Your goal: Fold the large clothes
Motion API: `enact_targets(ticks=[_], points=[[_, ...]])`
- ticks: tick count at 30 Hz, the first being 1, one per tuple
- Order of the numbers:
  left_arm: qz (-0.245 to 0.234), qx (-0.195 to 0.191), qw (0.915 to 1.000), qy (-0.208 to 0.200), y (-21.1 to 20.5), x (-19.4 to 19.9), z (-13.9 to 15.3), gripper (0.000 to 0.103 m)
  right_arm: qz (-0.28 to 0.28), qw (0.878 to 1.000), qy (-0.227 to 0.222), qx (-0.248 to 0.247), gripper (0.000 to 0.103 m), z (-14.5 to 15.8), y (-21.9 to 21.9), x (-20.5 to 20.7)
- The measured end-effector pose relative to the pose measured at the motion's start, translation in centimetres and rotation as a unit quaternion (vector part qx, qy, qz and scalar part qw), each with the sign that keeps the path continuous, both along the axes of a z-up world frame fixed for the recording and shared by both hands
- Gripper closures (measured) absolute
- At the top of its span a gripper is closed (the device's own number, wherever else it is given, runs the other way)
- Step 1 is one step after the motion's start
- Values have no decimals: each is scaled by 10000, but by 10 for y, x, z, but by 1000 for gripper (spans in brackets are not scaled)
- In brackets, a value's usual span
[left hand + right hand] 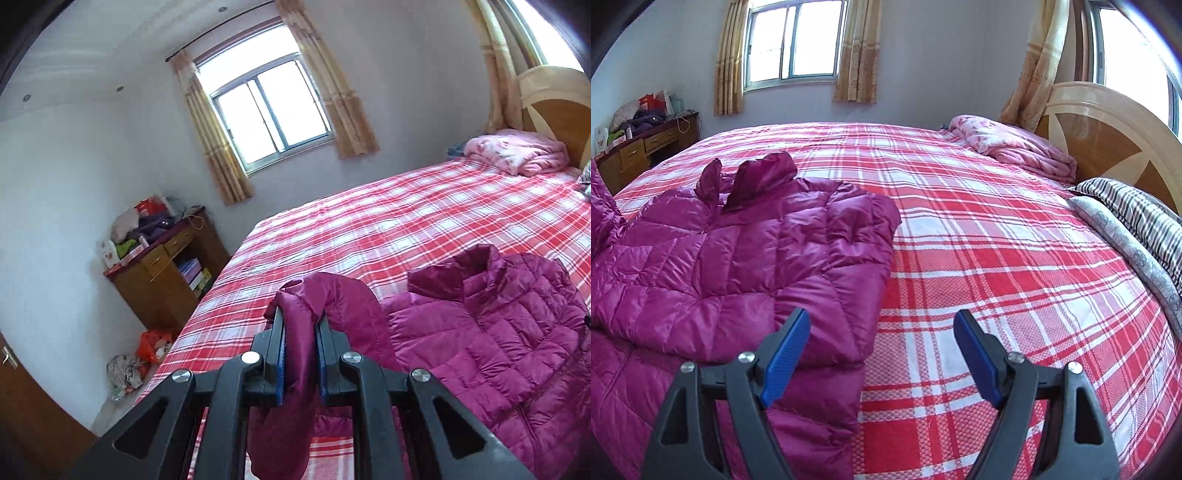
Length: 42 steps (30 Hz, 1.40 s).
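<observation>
A magenta quilted puffer jacket (509, 332) lies on a red and white plaid bed (406, 221). My left gripper (300, 321) is shut on the jacket's sleeve (332, 295) and holds it raised above the bed, with the cuff hanging down between the fingers. In the right wrist view the jacket (720, 258) lies at the left with its right sleeve folded across the body. My right gripper (881, 321) is open and empty, just above the jacket's right edge and the bed sheet (997, 277).
A folded pink blanket (1015, 147) and a wooden headboard (1108, 140) are at the bed's far end. A striped pillow (1137, 221) lies at the right. A cluttered wooden desk (166, 266) and bags on the floor (140, 354) stand left of the bed.
</observation>
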State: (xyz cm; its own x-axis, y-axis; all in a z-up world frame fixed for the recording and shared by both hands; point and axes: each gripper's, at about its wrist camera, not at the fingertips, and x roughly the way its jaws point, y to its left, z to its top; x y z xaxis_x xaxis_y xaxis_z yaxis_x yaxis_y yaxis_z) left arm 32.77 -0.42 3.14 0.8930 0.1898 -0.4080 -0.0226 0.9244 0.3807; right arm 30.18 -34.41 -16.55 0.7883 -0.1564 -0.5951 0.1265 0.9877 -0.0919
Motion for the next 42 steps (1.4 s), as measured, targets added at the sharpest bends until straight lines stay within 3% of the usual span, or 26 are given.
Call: enact_targets(ticks=[12, 17, 27, 29, 30, 33, 34, 42], points=[[-1036, 148, 9923, 657, -146, 24, -68, 90, -151, 9994, 24, 326, 19, -8, -14, -1], [-1169, 307, 9893, 811, -179, 31, -94, 90, -170, 9995, 74, 269, 19, -12, -13, -1], [-1301, -62, 9850, 1135, -219, 48, -124, 86, -206, 9991, 137, 345, 17, -15, -16, 1], [-1346, -47, 9851, 1072, -227, 45, -124, 83, -201, 9989, 149, 384, 17, -16, -17, 1], [-1364, -56, 9851, 1043, -229, 43, -123, 74, -197, 9989, 152, 393, 17, -16, -17, 1], [-1383, -191, 9870, 791, -231, 37, -112, 27, -196, 9989, 182, 391, 16, -17, -17, 2], [-1376, -247, 9882, 633, -230, 34, -107, 19, -197, 9989, 201, 384, 16, -17, -17, 3], [-1548, -711, 9845, 410, -221, 22, -84, 16, -198, 9987, 229, 415, 16, -19, -17, 4]])
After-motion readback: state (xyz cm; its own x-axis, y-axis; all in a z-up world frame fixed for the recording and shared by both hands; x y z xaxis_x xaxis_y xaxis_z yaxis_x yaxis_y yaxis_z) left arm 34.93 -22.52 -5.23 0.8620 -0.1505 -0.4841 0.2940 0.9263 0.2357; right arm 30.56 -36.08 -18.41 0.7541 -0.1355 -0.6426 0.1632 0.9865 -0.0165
